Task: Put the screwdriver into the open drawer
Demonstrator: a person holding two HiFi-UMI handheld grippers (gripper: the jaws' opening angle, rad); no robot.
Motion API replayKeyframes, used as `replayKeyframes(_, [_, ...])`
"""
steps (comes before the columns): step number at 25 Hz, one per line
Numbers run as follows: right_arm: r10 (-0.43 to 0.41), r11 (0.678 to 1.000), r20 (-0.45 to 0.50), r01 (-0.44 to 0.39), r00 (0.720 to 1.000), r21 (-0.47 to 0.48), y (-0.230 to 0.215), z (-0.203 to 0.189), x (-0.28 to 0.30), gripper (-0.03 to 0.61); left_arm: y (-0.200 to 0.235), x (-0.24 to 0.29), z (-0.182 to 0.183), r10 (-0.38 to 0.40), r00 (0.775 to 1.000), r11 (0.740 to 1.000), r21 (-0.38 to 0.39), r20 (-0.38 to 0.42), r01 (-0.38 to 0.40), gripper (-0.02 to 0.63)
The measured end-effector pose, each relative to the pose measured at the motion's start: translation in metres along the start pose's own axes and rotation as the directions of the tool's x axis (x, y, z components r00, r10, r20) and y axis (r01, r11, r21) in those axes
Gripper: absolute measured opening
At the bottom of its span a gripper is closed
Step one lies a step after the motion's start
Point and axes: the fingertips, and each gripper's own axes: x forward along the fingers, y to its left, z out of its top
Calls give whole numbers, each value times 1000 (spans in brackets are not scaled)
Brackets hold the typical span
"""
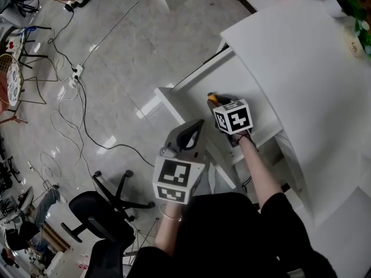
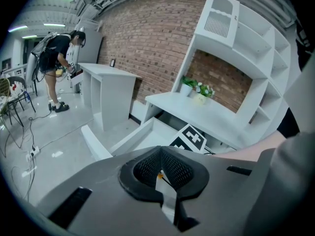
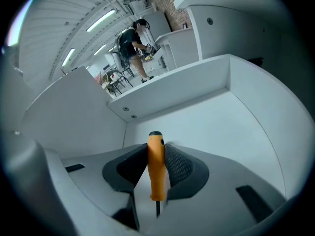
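The screwdriver [image 3: 156, 163] has an orange handle with a black cap, and a thin dark shaft runs back from it. My right gripper [image 3: 156, 149] is shut on the handle, both ribbed pads pressing its sides. It is tilted down inside the open white drawer [image 3: 216, 127], above the bare drawer floor. From the head view, the right gripper [image 1: 217, 101] is over the drawer [image 1: 246, 77], with the orange screwdriver [image 1: 213, 99] tip showing ahead of its marker cube. My left gripper [image 1: 194, 127] hangs in front of the drawer's near corner. Its pads meet in the left gripper view, and the left gripper [image 2: 161, 157] holds nothing.
The white desk top [image 1: 301, 68] overhangs the drawer on the right. A black office chair [image 1: 95, 213] and loose cables [image 1: 75, 106] lie on the tiled floor to the left. A small plant [image 2: 197, 88] stands on the desk. A person [image 2: 56, 58] stands at a white table far off.
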Motion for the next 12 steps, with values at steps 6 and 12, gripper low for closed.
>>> replayKeyframes(6, [-10,1000,-25,11,1000,29,-1,-6,10,114,4,0,-2,-2,1000,1000,-11,-5,2,9])
replayKeyframes(12, [-37,999,-43,38,998,23,-3,-10,17,114,8,0,-3,-3,1000,1000,-16,-7,3,9])
